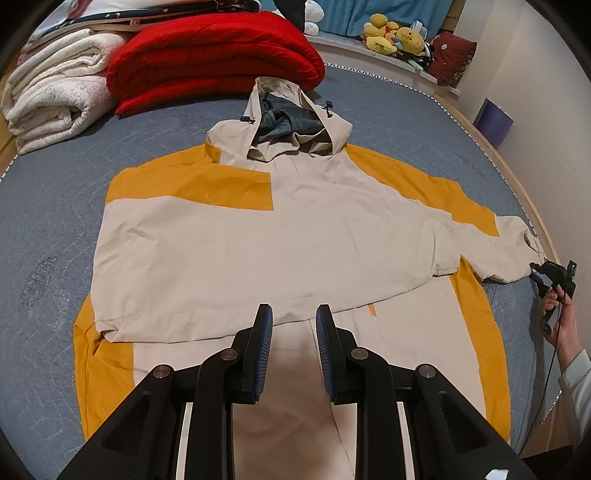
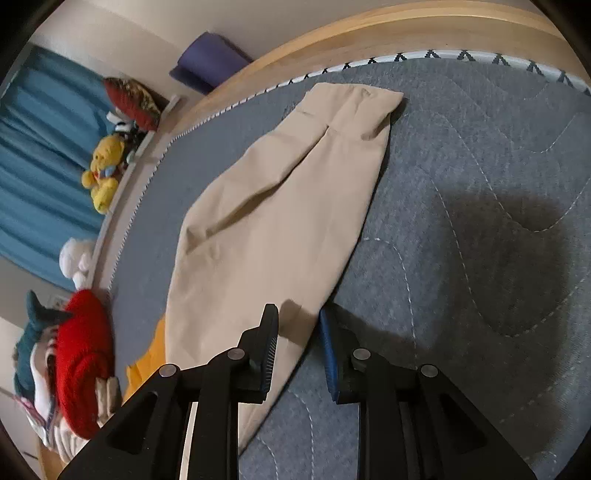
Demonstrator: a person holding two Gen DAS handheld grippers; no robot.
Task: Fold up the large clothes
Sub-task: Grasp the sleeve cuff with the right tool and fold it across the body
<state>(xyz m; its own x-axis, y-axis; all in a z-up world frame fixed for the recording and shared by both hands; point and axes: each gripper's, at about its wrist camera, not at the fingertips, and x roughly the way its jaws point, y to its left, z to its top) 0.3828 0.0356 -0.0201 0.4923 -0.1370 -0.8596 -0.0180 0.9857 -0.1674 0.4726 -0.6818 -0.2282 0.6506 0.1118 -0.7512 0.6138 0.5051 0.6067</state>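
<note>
A beige and mustard hooded jacket (image 1: 258, 236) lies flat on the grey-blue mattress (image 1: 48, 229), hood away from me. Its left sleeve is folded across the chest. Its right sleeve (image 1: 509, 240) stretches out to the right. My left gripper (image 1: 294, 317) is open and empty, just above the jacket's lower body. My right gripper (image 2: 298, 325) is open, with the edge of the beige sleeve (image 2: 280, 206) lying between its fingers. It also shows in the left wrist view (image 1: 554, 275) at the sleeve's cuff, held by a hand.
A folded red blanket (image 1: 218, 55) and white blankets (image 1: 55, 88) lie at the head of the bed. Yellow plush toys (image 1: 391, 35) sit on a ledge behind. The wooden bed frame (image 2: 332, 33) and a wall run along the right side.
</note>
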